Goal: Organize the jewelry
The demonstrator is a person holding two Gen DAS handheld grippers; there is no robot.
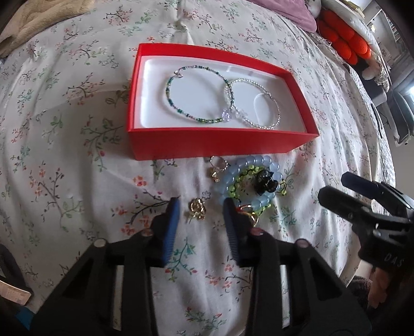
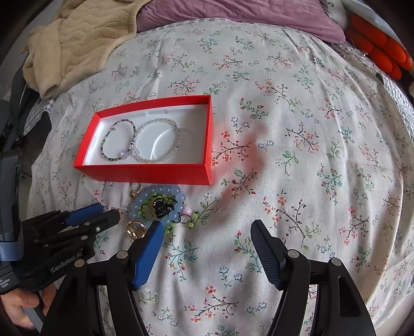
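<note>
A red box (image 1: 207,143) with a white lining lies on the floral bedspread and holds a green beaded bracelet (image 1: 199,94) and a clear beaded bracelet (image 1: 254,103); the box also shows in the right wrist view (image 2: 145,173). In front of it lies a pile: a light-blue bead bracelet (image 1: 248,178), a yellow-green one (image 1: 240,181), a black charm (image 1: 266,183) and a small gold-bell piece (image 1: 216,168). My left gripper (image 1: 201,204) is open, its fingers either side of a gold rose piece (image 1: 197,208). My right gripper (image 2: 207,230) is open and empty, right of the pile (image 2: 160,204).
A beige blanket (image 2: 75,38) and a purple pillow (image 2: 233,15) lie at the head of the bed. An orange plush toy (image 1: 344,38) sits at the far right edge. The bedspread (image 2: 297,155) spreads right of the box.
</note>
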